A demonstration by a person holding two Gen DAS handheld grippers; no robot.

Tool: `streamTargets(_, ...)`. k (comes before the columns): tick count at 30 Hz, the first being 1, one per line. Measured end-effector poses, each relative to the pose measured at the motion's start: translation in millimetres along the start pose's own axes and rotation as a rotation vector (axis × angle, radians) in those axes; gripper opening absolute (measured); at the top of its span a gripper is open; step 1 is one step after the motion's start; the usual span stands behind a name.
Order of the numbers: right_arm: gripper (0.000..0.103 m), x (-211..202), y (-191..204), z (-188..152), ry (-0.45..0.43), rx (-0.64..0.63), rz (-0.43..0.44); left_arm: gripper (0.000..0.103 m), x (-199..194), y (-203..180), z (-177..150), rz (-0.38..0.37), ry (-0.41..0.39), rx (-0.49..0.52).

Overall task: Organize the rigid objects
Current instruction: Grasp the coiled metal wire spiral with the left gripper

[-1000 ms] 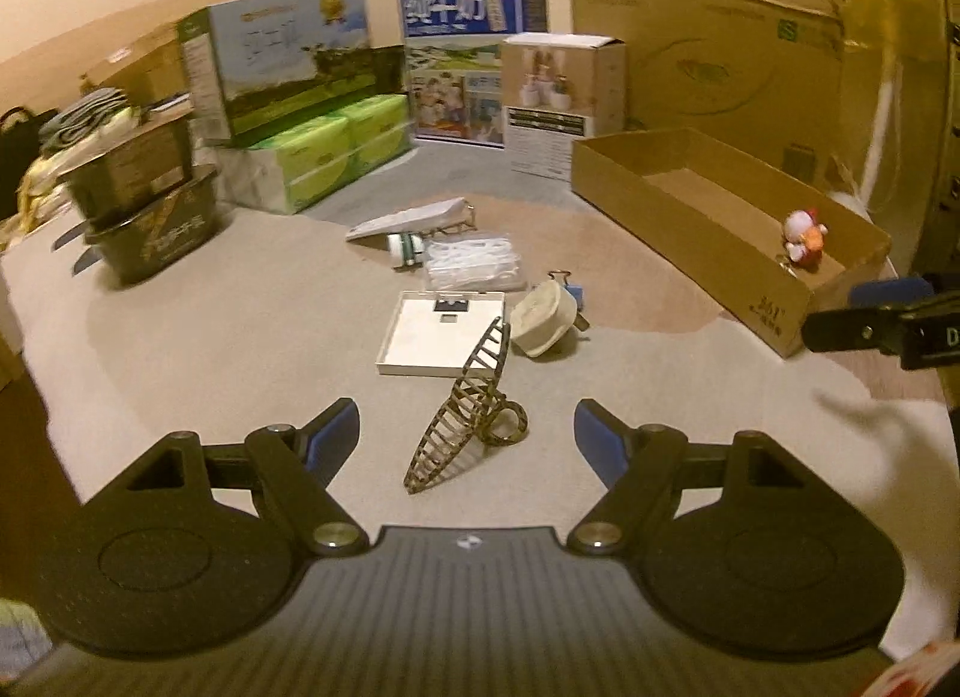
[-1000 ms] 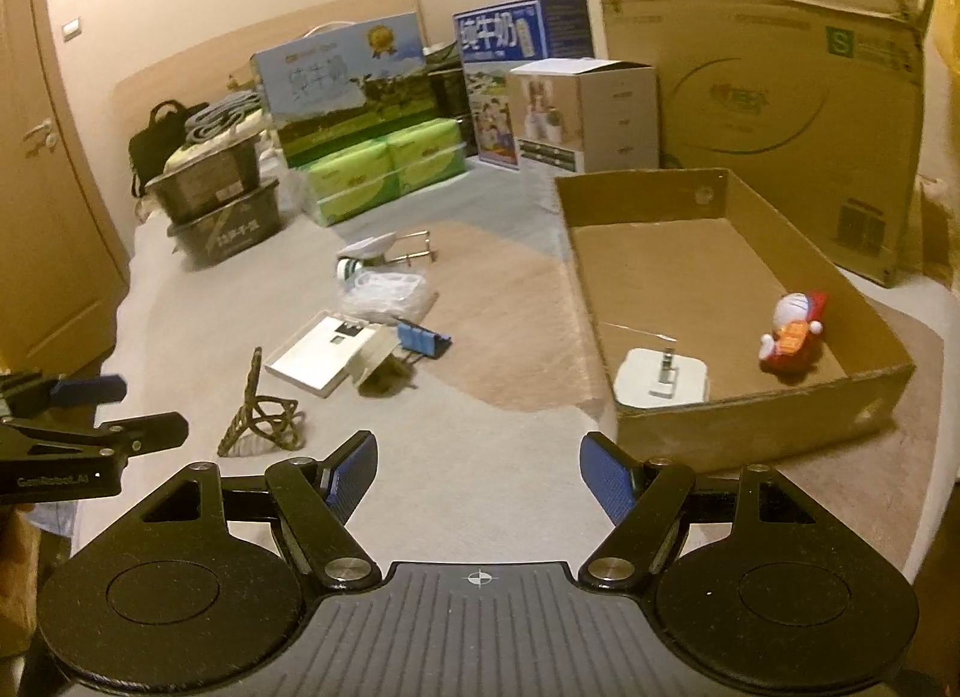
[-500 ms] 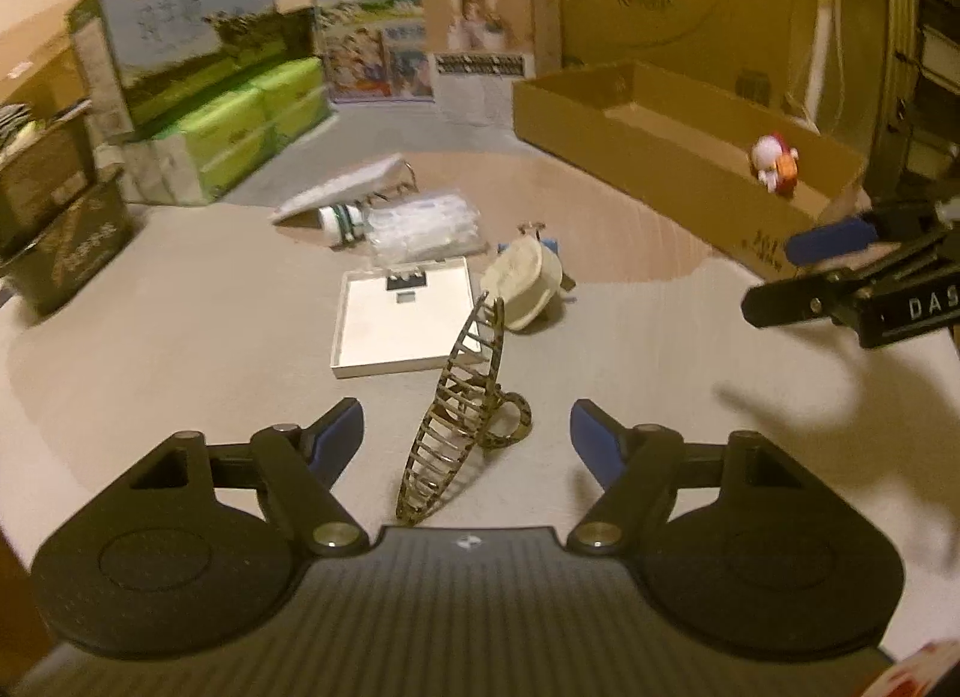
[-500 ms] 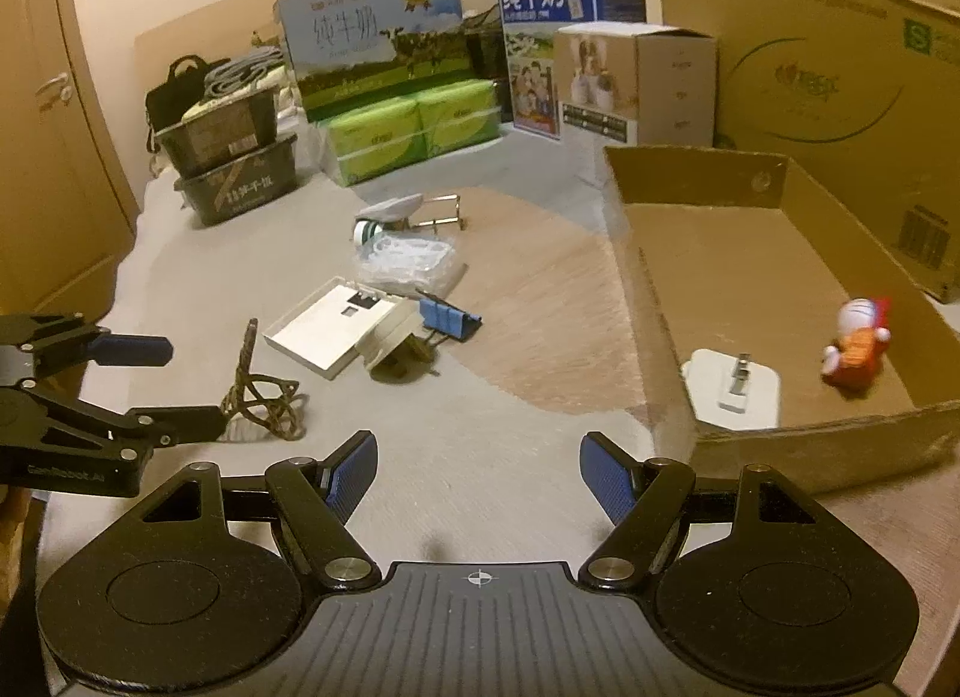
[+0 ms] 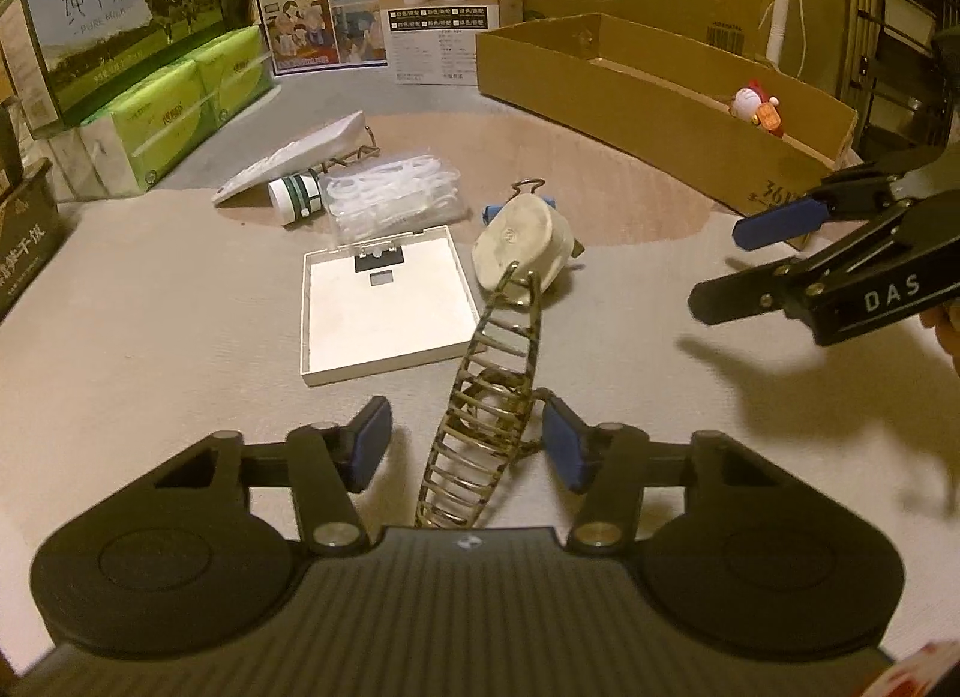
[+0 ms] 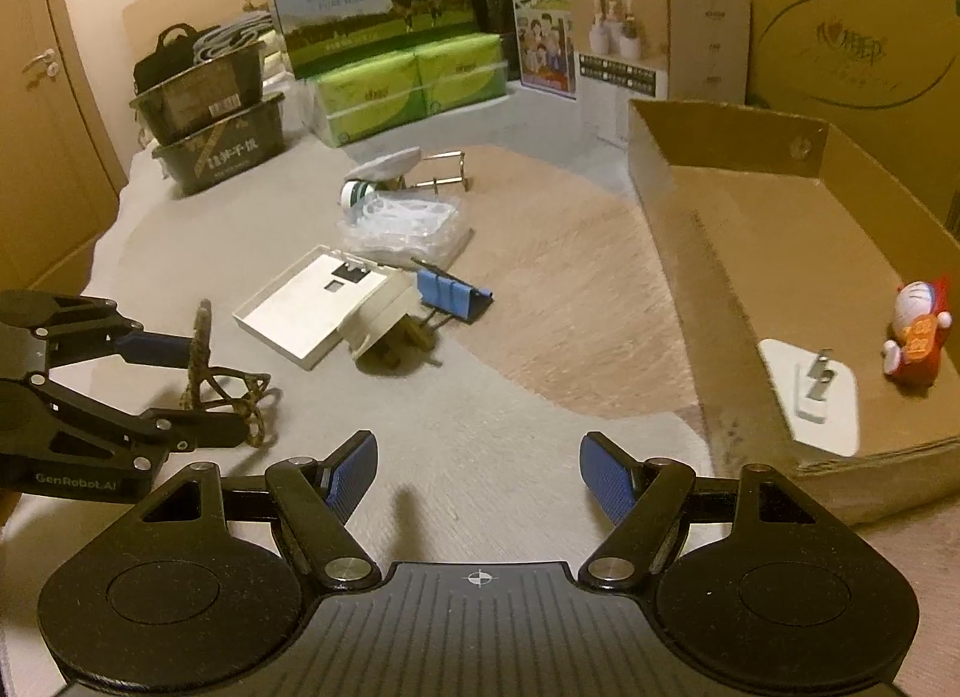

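Metal wire hair claw clip: bronze, ribbed, standing tilted on the pale carpet, just ahead of the flat white square box. Cream plug adapter lies on its side beside that box, touching a blue binder clip. Behind them: clear plastic bag, small white-green jar, white wedge-shaped piece. Cardboard tray holds a white charger and Doraemon figurine.

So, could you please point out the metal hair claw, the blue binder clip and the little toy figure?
metal hair claw [image 5: 480,427], left wrist view, ribbed middle.
blue binder clip [image 6: 451,293], right wrist view, blue body.
toy figure [image 6: 915,334], right wrist view, torso.
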State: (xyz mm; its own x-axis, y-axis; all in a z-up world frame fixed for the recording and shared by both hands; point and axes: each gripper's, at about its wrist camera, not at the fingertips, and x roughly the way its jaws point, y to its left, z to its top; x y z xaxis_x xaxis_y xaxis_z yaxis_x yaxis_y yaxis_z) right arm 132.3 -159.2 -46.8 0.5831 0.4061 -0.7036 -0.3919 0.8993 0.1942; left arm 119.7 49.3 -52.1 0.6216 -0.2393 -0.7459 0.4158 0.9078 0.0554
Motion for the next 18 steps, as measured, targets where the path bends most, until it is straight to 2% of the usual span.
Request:
streamTargets(4, 0.074, 8.1, 2.4, 0.8, 0.009, 0.0, 0.002, 0.043, 3.3, 1.7, -0.6, -0.027, -0.002, -0.007)
streamTargets(8, 0.074, 12.0, 3.6, 1.9, 0.012, 0.002, 0.002, 0.029, 6.2, 1.2, -0.5, -0.044, 0.002, -0.021)
streamTargets(13, 0.074, 12.8, 5.4, 4.0, 0.008, -0.004, 0.0, 0.026, 1.5, 3.7, -1.7, -0.03, -0.008, -0.098)
streamTargets(18, 0.074, 16.7, 11.2, 9.0, -0.01, -0.03, 0.009, 0.025, -6.8, 10.3, -3.4, 0.031, -0.024, -0.202)
